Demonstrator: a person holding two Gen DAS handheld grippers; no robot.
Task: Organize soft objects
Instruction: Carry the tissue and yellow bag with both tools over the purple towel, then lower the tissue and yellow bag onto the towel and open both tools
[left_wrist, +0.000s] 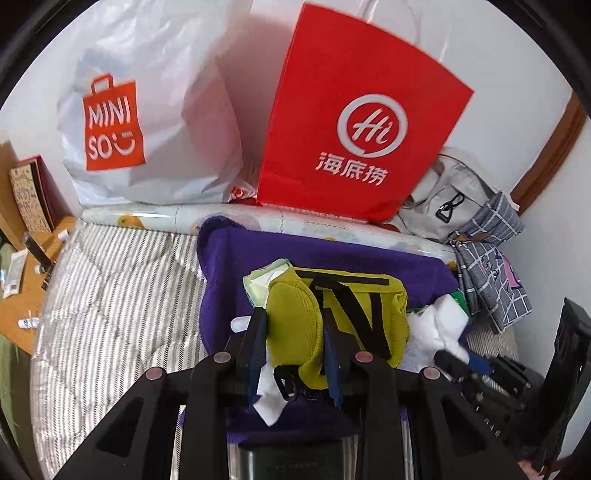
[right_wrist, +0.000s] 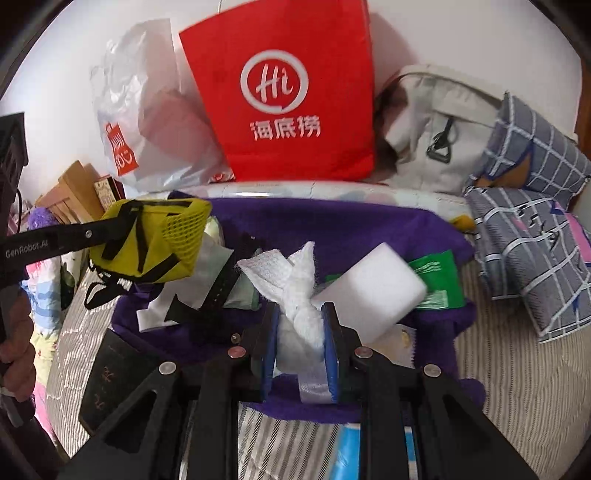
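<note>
left gripper (left_wrist: 295, 343): blue-padded fingers clamped on a yellow pouch (left_wrist: 332, 317), pinching one rounded padded lobe of it

yellow pouch: soft padded fabric, black webbing straps crossing the front, a mesh panel on one end in the right wrist view, small black clip dangling underneath; held up over the purple cloth (left_wrist: 229, 273)

right gripper (right_wrist: 300, 339): fingers closed tight on a white cloth (right_wrist: 295, 288), bunched and twisted between the pads

white cloth: fuzzy, waffle-ish weave, one corner flaring up above the fingers; also sits over the purple cloth, right of the pouch

white foam block (right_wrist: 376, 288): smooth boxy chunk with rounded corners, just beside the right finger, touching the cloth as far as I can tell

green packet (right_wrist: 439, 280): flat and glossy, tucked behind the block

purple cloth: fleecy, spread out on a grey-and-white striped quilt (left_wrist: 110, 295)

further back: stiff red paper bag (left_wrist: 351, 122) with a white "Hi" logo, crinkly white plastic bag (left_wrist: 147, 110), beige canvas bag (right_wrist: 436, 125), grey grid-pattern fabric (right_wrist: 532, 236) piled at right, all along the white wall
</note>
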